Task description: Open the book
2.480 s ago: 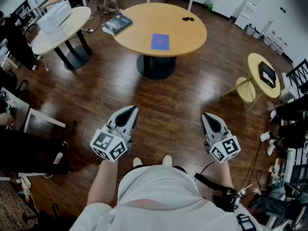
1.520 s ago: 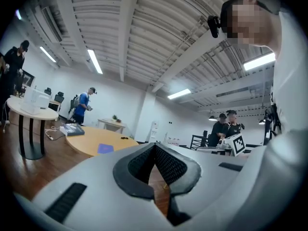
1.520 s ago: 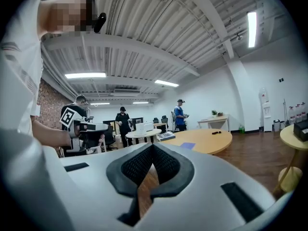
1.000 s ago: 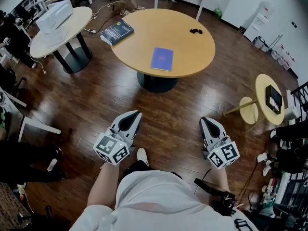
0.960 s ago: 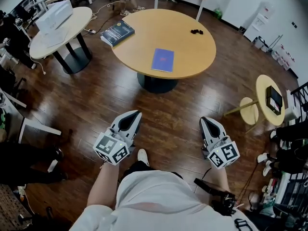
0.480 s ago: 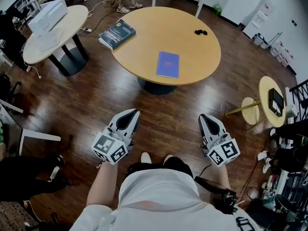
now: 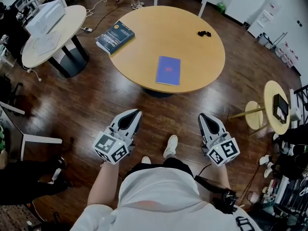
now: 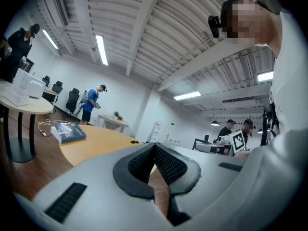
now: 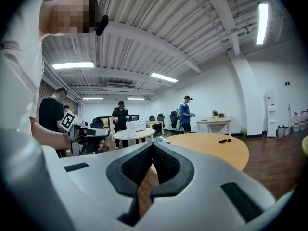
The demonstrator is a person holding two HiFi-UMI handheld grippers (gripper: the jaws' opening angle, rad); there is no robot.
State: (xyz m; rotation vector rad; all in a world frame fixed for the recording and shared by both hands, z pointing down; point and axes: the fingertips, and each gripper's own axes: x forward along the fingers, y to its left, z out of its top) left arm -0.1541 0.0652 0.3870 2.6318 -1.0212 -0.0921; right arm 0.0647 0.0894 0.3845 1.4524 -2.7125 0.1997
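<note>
blue book: cover print unreadable, maybe logo | left gripper: jaws together | right gripper: jaws together

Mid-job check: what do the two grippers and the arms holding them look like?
The left gripper and right gripper are pale grey tapered shells with black textured pads, each carrying a cube of black-and-white square markers. The person wears a white short-sleeved shirt.

No writing can be read. The dark book at the edge of the table bears pale print on its cover, too small to make out. The blue book shows only a faint reddish mark. The cube on the left gripper and the one on the right gripper carry black-and-white square patterns, no letters.
</note>
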